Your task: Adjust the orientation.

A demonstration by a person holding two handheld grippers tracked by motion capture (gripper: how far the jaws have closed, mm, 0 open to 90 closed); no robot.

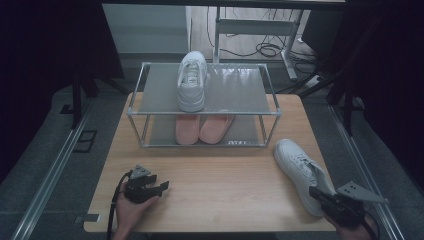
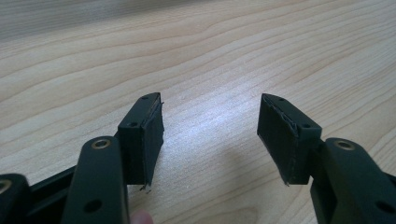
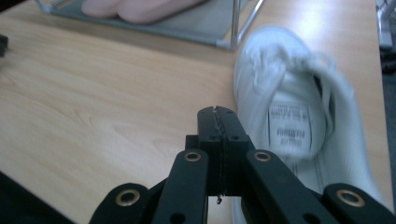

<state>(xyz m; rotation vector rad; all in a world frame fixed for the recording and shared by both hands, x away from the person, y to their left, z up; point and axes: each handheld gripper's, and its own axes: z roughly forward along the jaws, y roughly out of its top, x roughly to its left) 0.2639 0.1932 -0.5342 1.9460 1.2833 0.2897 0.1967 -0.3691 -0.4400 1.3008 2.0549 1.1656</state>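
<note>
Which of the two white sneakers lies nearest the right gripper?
The white sneaker on the wooden table, right beside the right gripper; the other white sneaker stands on the rack's top shelf.

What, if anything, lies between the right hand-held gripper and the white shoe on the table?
Nothing visible does. The right hand-held gripper, jaws shut, sits right by the heel of the white shoe, with bare table around them.

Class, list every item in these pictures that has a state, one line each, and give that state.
Left gripper: open, holding nothing, low over the table.
Right gripper: shut, with nothing between the jaws, beside the shoe on the table.
White shoe on the table: upright, laces loose, toe toward the rack.
White shoe on the rack: upright on the top shelf.
Pink slippers: side by side on the lower shelf.
Rack: standing upright on the table.
</note>
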